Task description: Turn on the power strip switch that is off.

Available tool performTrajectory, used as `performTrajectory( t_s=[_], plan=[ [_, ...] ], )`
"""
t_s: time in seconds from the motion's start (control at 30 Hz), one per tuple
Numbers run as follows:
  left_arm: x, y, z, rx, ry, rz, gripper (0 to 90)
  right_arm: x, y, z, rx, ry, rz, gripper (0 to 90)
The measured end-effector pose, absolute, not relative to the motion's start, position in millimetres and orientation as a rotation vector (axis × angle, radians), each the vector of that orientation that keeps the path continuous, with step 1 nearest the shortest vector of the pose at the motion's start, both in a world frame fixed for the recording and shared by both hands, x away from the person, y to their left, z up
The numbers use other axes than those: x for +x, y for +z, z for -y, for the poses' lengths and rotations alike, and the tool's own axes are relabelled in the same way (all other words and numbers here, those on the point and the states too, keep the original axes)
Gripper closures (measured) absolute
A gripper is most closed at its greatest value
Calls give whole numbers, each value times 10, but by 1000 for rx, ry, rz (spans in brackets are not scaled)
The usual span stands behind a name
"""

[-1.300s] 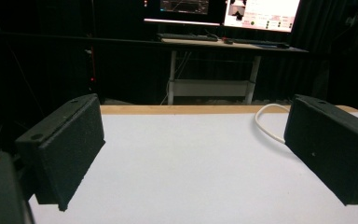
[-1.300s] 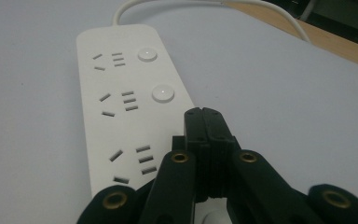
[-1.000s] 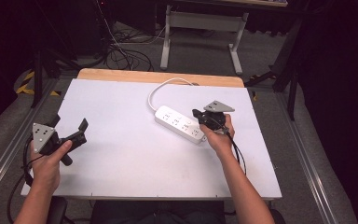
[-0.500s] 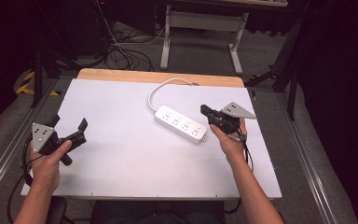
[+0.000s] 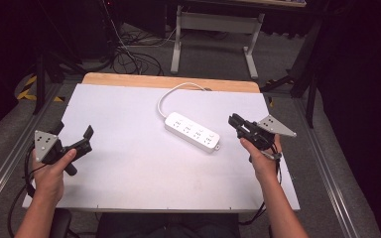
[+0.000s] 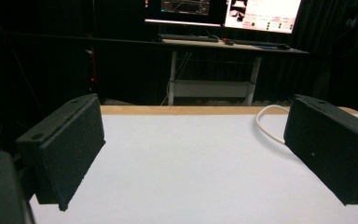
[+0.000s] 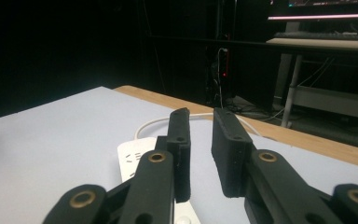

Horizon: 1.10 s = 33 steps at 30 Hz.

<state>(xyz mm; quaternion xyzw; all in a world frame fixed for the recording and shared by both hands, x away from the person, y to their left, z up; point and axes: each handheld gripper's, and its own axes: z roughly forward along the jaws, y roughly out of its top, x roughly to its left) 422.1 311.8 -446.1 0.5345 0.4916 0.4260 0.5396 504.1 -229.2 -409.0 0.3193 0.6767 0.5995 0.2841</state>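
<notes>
Black hand-held gripper (image 5: pixel 235 122) with grey triangular plate

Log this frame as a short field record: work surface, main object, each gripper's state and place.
surface: white table with a wooden far edge
object: white power strip, lying flat right of centre, its white cable looping toward the far edge
left gripper: jaws wide open, nothing between them, near the table's left edge
right gripper: jaws have just been opening, a narrow gap, nothing between them; just right of the power strip, apart from it
</notes>
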Motion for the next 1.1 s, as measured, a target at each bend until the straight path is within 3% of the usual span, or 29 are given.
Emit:
performTrajectory(
  t_s=[0.37, 0.77, 0.83, 0.93, 1.03, 1.1],
  plan=[
    [4223, -4460, -3121, 1270, 1012, -1167, 56, 4941, -4045, 2419, 859, 1637, -1747, 677],
    [4228, -4460, -3116, 1274, 1009, -1166, 56, 4873, -4030, 2569, 843, 1706, -1640, 488],
    [4228, -4460, -3117, 1273, 1008, -1168, 56, 4874, -4029, 2567, 834, 1716, -1626, 410],
    [4227, -4460, -3121, 1272, 1009, -1168, 56, 4887, -4052, 2565, 880, 1705, -1608, 183],
    [4227, -4459, -3120, 1271, 1009, -1168, 55, 4883, -4093, 2603, 894, 1719, -1605, 19],
    [4228, -4459, -3117, 1270, 1008, -1167, 54, 4883, -4107, 2630, 872, 1740, -1594, 8]
  ],
)
